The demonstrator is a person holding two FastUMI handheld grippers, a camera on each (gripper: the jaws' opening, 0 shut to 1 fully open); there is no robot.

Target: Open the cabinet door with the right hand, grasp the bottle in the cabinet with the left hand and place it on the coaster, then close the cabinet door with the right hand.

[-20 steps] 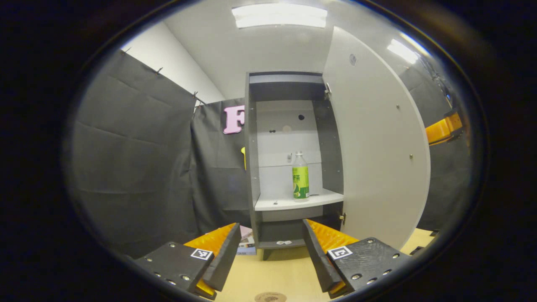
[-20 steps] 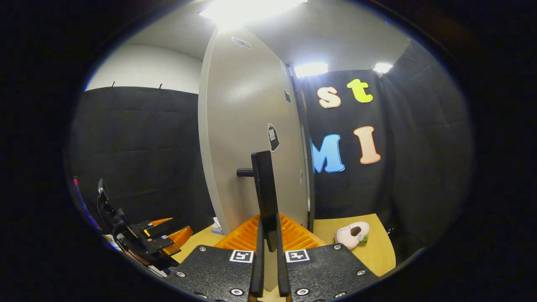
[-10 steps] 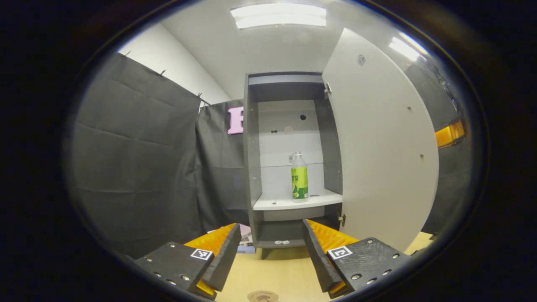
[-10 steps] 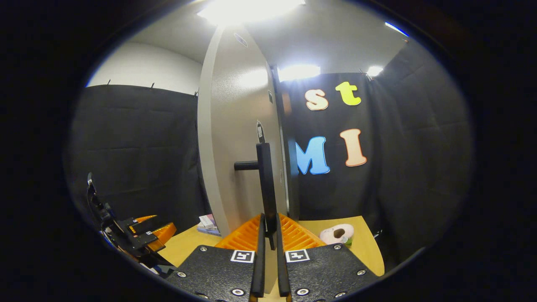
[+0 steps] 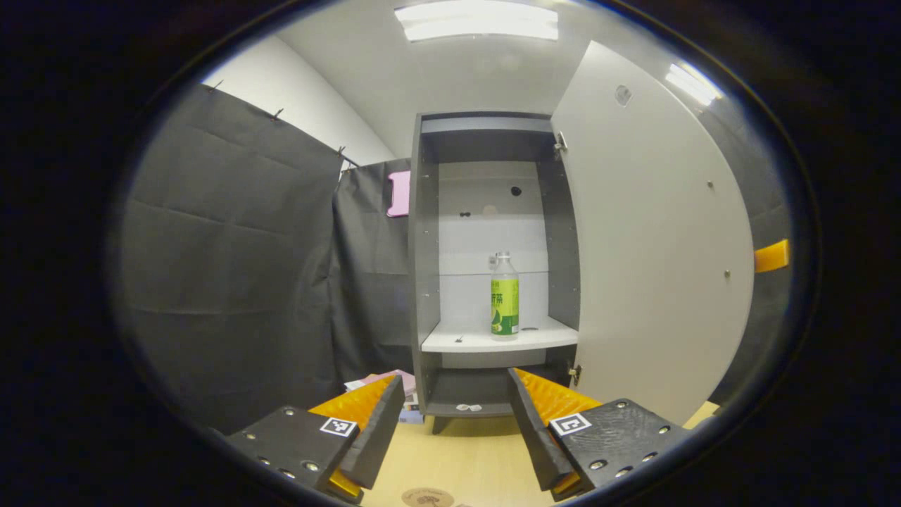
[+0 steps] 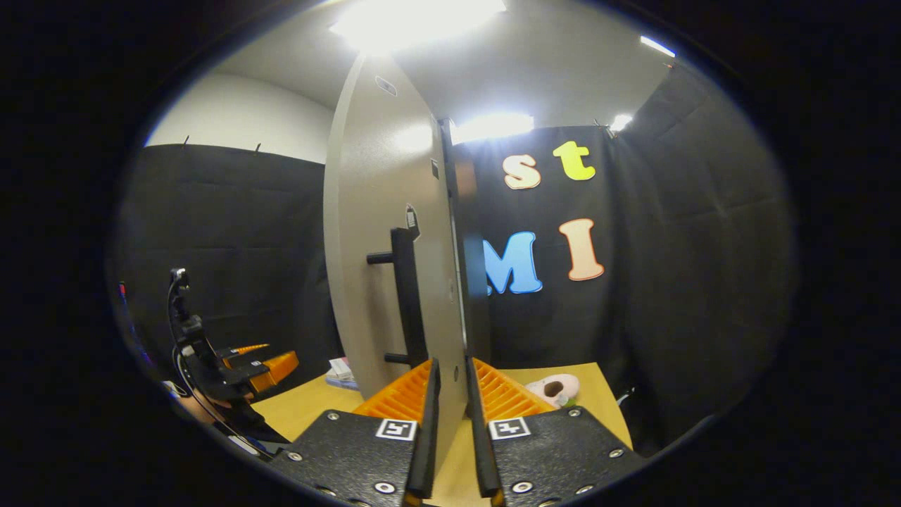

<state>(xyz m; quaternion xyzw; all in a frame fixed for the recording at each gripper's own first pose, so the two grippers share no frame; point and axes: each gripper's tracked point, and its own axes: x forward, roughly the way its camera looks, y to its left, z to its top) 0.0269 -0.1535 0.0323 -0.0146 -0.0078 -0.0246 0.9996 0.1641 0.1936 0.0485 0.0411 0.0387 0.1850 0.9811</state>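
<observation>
The tall grey cabinet (image 5: 424, 232) stands open, its pale door (image 5: 647, 232) swung out to the right. A clear bottle with a green label (image 5: 505, 296) stands upright on the white shelf (image 5: 493, 341). My left gripper (image 5: 454, 422) is open and low in front of the cabinet, well short of the bottle. A round brown coaster (image 5: 427, 498) lies on the table just below it. In the right gripper view the door (image 6: 373, 232) is almost edge-on. Its dark bar handle (image 6: 407, 296) sits left of my right gripper (image 6: 451, 391), whose fingers stand slightly apart with nothing between them.
The wooden table (image 5: 464, 458) runs under the cabinet. A small stack of books (image 6: 343, 373) lies by the cabinet's foot. A pink plush toy (image 6: 552, 389) rests on the table to the right of the door. The left gripper (image 6: 243, 362) and the hand holding it appear at far left.
The door has swung wider. My right gripper has let go of the handle, which now sits to its left. The left gripper has edged closer to the cabinet.
</observation>
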